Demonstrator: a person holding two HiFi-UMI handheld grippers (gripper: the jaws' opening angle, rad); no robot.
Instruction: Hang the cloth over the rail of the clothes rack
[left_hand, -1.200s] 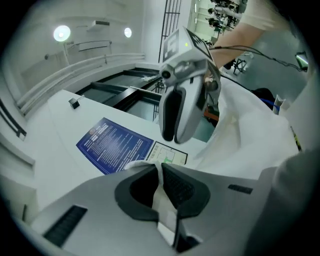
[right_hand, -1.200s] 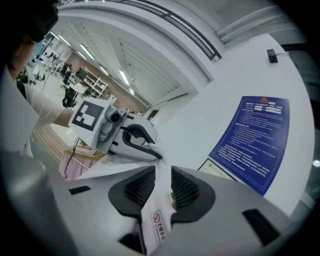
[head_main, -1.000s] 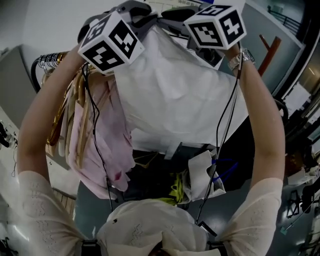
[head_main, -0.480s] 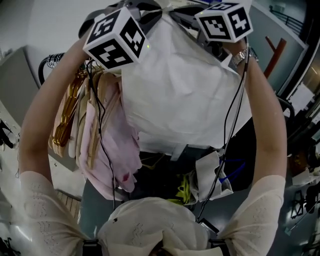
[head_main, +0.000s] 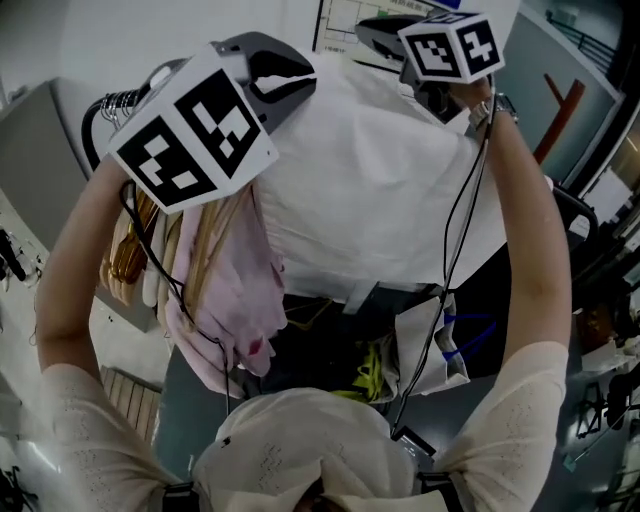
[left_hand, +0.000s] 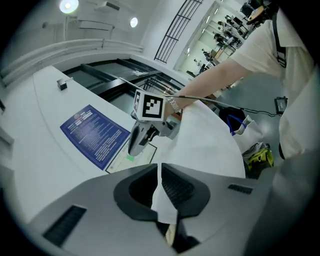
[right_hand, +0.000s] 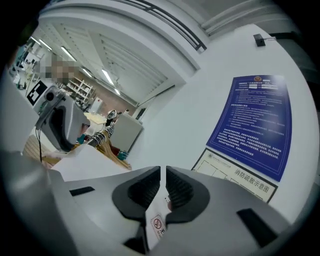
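A large white cloth (head_main: 380, 200) hangs spread between my two raised grippers. My left gripper (head_main: 290, 78) is shut on its upper left edge; in the left gripper view a white strip of the cloth (left_hand: 162, 192) sits pinched between the jaws (left_hand: 159, 169). My right gripper (head_main: 388, 30) is shut on the upper right edge, where a small care label (right_hand: 156, 224) shows between the jaws (right_hand: 163, 172). The clothes rack's rail (head_main: 105, 105) lies at the left, below my left gripper, crowded with hanger hooks. The cloth hangs beside it; contact with the rail is hidden.
Wooden hangers (head_main: 135, 250) and a pink garment (head_main: 235, 290) fill the rail on the left. A pile of clothes and bags (head_main: 400, 355) lies below the cloth. A wall with a blue notice (right_hand: 255, 122) stands close ahead. A red post (head_main: 560, 115) rises at right.
My left gripper has swung toward the camera and to the left, its marker cube now much larger in view. The right gripper has barely shifted. The cloth stays held and stretched.
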